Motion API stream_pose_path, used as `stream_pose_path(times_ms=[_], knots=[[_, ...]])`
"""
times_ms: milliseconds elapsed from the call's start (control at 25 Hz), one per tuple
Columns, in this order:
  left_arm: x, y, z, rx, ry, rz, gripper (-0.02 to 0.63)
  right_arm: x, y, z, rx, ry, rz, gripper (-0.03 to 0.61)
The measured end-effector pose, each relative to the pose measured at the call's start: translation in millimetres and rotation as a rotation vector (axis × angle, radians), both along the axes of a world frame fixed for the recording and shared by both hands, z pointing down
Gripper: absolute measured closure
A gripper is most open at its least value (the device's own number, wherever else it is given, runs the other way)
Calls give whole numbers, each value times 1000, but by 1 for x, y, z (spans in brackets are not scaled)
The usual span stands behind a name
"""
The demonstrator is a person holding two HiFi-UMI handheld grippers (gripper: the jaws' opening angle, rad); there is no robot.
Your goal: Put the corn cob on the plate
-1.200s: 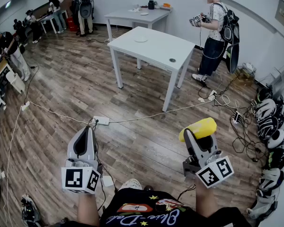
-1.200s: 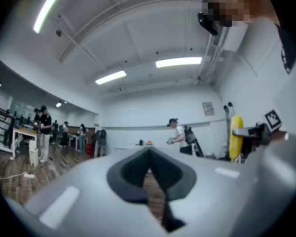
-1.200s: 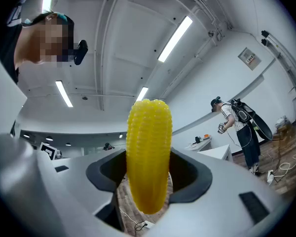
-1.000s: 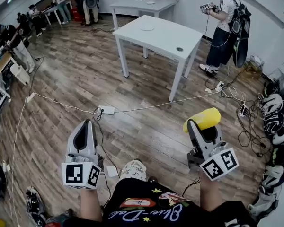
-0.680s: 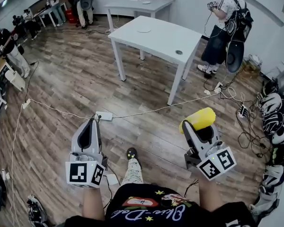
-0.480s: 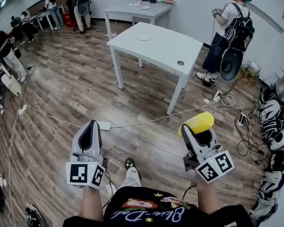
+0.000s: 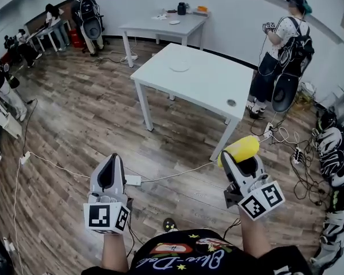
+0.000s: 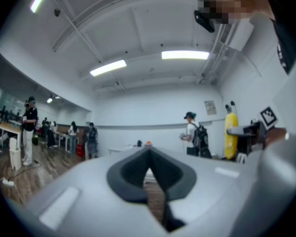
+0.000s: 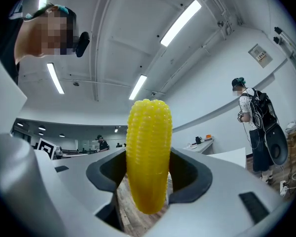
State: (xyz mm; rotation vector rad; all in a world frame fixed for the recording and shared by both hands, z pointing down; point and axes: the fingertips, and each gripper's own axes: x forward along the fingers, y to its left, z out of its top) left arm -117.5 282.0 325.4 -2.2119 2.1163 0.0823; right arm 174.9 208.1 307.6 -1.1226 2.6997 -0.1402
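A yellow corn cob (image 7: 239, 151) (image 9: 148, 154) stands crosswise between the jaws of my right gripper (image 7: 235, 159) (image 9: 147, 181), which is shut on it, held over the wooden floor at the right. My left gripper (image 7: 109, 165) (image 8: 149, 174) hangs at the lower left, shut, with nothing between its jaws. A white plate (image 7: 179, 66) lies on the far part of the white table (image 7: 206, 87) ahead, well beyond both grippers. The corn also shows in the left gripper view as a yellow corn cob (image 8: 230, 135) at the right.
A small round dark item (image 7: 232, 102) lies near the table's right corner. A person with a backpack (image 7: 284, 56) stands right of the table. Cables and a power strip (image 7: 132, 180) cross the floor. Helmets (image 7: 332, 153) line the right wall. A second table (image 7: 163, 23) stands behind.
The white table has come closer and more central in the head view as the person walks toward it. Both grippers keep their places, the corn still held in the right one.
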Motion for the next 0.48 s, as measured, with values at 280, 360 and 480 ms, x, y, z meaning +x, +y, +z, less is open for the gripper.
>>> stream_pose_path(times_ms=[280, 360, 480], knots=[[-30, -69, 9, -18, 26, 24, 617, -36, -70, 11, -39, 28, 9, 319], [-34, -91, 14, -27, 36, 24, 617, -41, -94, 14, -48, 39, 6, 319], [-43, -126, 15, -36, 28, 20, 617, -50, -136, 18, -50, 48, 0, 319]])
